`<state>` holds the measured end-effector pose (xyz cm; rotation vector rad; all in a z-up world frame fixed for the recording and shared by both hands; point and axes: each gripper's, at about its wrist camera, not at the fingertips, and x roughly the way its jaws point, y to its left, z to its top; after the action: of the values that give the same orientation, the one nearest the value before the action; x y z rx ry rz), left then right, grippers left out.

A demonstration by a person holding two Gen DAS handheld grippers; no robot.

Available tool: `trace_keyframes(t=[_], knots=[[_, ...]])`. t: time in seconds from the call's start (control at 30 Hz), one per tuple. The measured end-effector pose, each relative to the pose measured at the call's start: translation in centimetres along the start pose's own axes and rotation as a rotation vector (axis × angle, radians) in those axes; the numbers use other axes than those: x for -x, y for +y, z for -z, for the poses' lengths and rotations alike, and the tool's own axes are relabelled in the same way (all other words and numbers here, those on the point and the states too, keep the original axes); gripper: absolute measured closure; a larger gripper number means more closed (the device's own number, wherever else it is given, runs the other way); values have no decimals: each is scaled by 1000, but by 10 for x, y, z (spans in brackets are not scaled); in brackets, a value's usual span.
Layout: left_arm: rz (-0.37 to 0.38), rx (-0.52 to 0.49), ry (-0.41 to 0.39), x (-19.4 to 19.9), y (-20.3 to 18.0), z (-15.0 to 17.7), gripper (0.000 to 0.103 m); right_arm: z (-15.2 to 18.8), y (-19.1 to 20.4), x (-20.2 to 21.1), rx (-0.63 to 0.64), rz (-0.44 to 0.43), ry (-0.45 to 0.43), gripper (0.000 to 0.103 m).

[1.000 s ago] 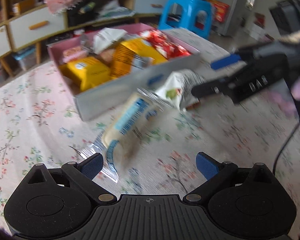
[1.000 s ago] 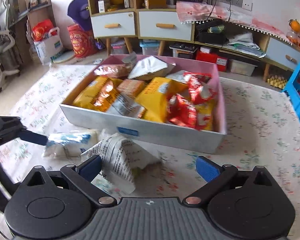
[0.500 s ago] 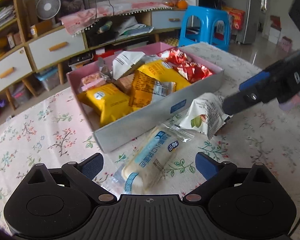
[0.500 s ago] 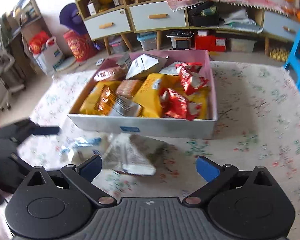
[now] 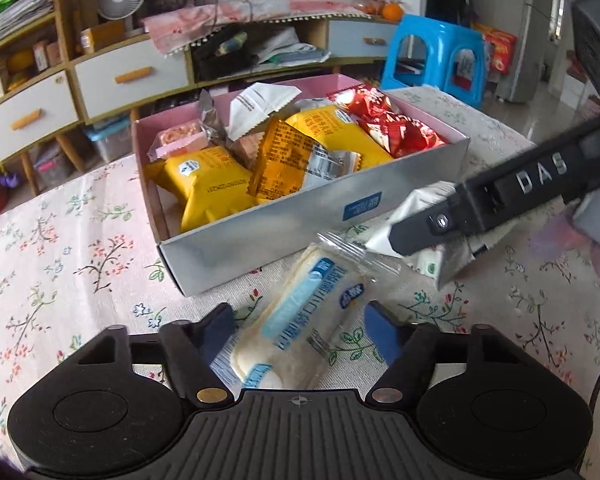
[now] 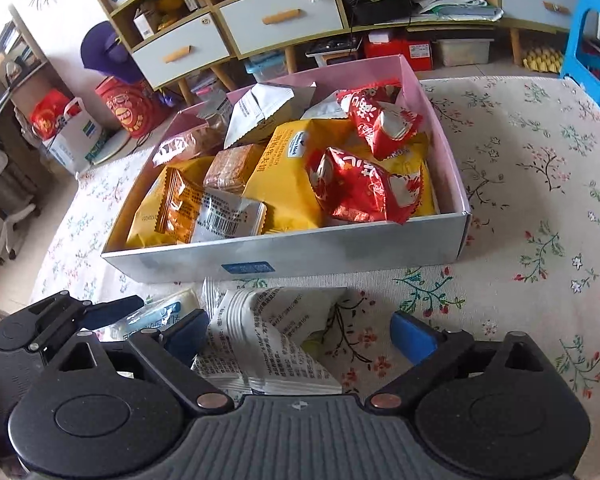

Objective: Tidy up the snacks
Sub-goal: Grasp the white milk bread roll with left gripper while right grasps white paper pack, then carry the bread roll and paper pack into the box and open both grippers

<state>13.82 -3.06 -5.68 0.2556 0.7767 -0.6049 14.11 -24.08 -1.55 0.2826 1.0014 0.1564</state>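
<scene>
A pink-lined box (image 5: pixel 260 236) (image 6: pixel 340 252) full of yellow, red and white snack packs stands on the flowered cloth. A white and blue bread pack (image 5: pixel 304 324) lies in front of it, between the open fingers of my left gripper (image 5: pixel 300 332). A white printed pack (image 6: pixel 268 332) (image 5: pixel 428 224) lies beside it, between the open fingers of my right gripper (image 6: pixel 300 336). The right gripper's arm (image 5: pixel 500 196) crosses the left wrist view. The left gripper (image 6: pixel 60 320) shows at the lower left of the right wrist view.
A blue stool (image 5: pixel 432 56) stands beyond the table at the right. Drawers and shelves (image 6: pixel 260 16) line the far wall. A red bag (image 6: pixel 128 108) sits on the floor at the left. Flowered cloth (image 6: pixel 540 200) lies right of the box.
Both grippers have moved forward and down over their packs. The left fingers have narrowed around the bread pack. The right gripper now straddles the white pack.
</scene>
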Motion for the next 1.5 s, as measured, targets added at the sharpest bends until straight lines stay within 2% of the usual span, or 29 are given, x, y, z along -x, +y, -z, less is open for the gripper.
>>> trace_keyframes(t=[0.13, 0.23, 0.53, 0.7, 0.83, 1.03, 1.13, 1.5], knots=[[-25, 19, 6, 3, -10, -1, 55, 3, -1, 3, 40, 13, 7, 22], [-42, 33, 11, 4, -18, -2, 63, 4, -3, 6, 72, 33, 4, 27], [-116, 122, 41, 8, -29, -2, 76, 12, -1, 12, 136, 46, 9, 33], [-147, 155, 54, 11, -35, -2, 80, 17, 6, 13, 192, 67, 12, 40], [-157, 175, 59, 14, -37, -1, 83, 19, 13, 14, 237, 77, 2, 55], [-149, 217, 64, 19, -37, 1, 84, 22, 18, 14, 272, 97, -9, 64], [-143, 228, 65, 21, -38, 1, 85, 22, 17, 16, 261, 96, -11, 75], [-132, 243, 38, 34, -43, -3, 85, 23, 19, 27, 246, 89, -22, 75]])
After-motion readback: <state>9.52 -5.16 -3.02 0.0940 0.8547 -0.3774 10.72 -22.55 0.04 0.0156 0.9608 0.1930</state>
